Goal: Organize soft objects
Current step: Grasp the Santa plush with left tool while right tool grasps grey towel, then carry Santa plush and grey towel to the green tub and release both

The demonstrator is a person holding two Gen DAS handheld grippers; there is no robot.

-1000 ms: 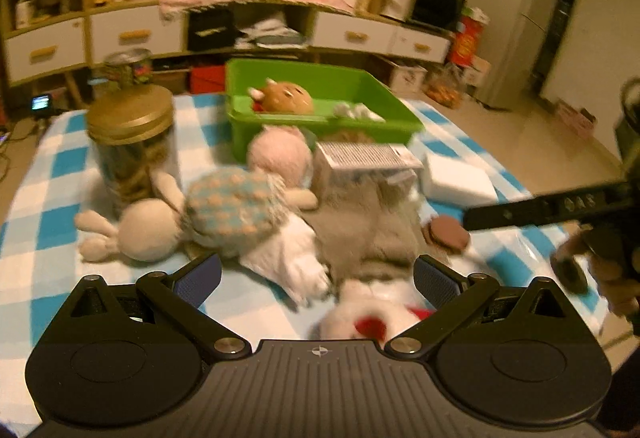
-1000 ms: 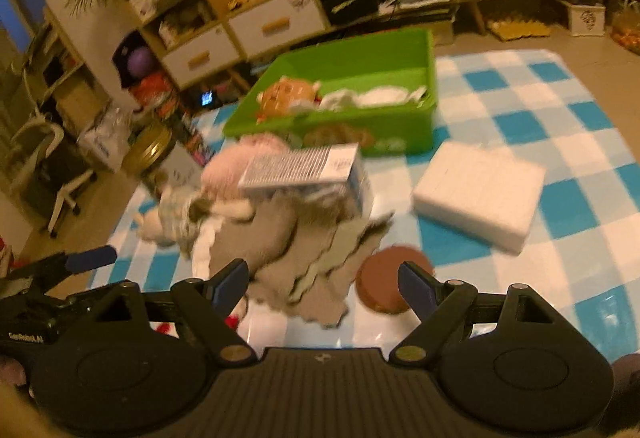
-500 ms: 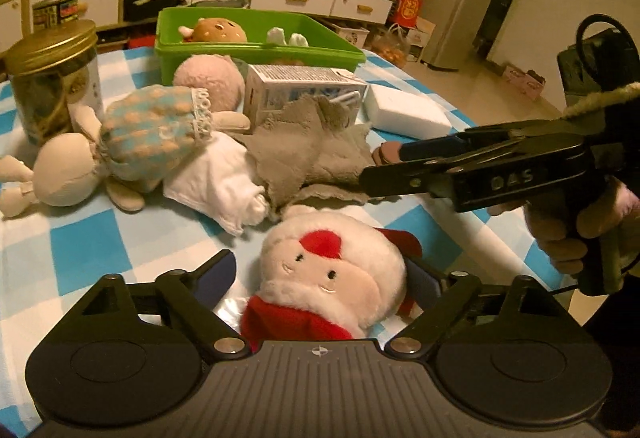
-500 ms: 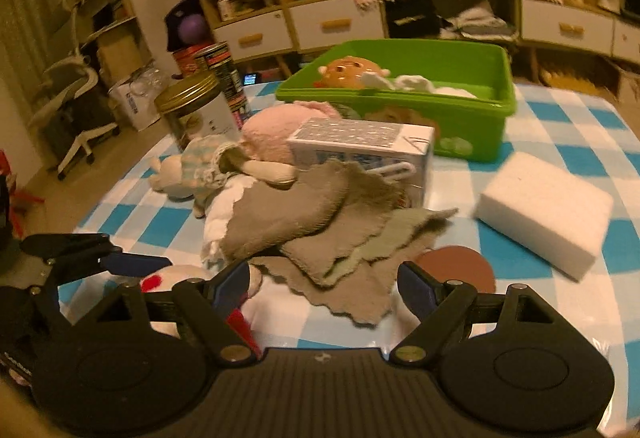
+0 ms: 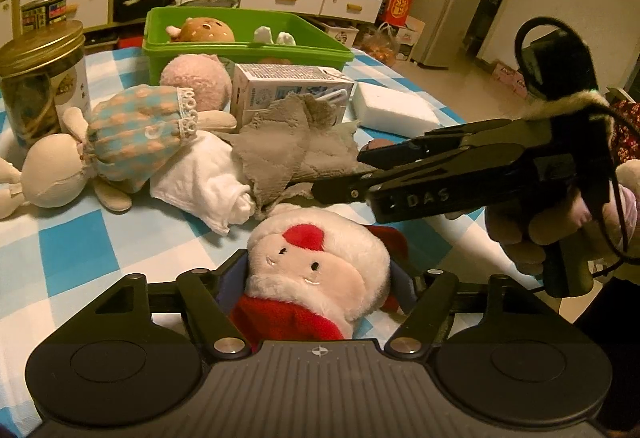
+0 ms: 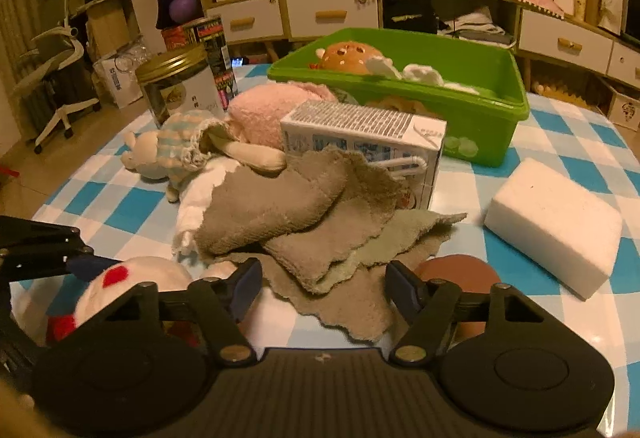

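In the left wrist view, my left tongs stood spread around the Santa plush, pads beside its head, contact unclear. The plush lay near the surface's near edge.

In the right wrist view, my right tongs were spread over the grey cloths, gripping nothing. The green bin sat at the far edge.

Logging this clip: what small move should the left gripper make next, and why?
Probably close the left gripper on the Santa plush: its open jaws already flank the toy, which lies on the checkered tablecloth, outside the green bin.
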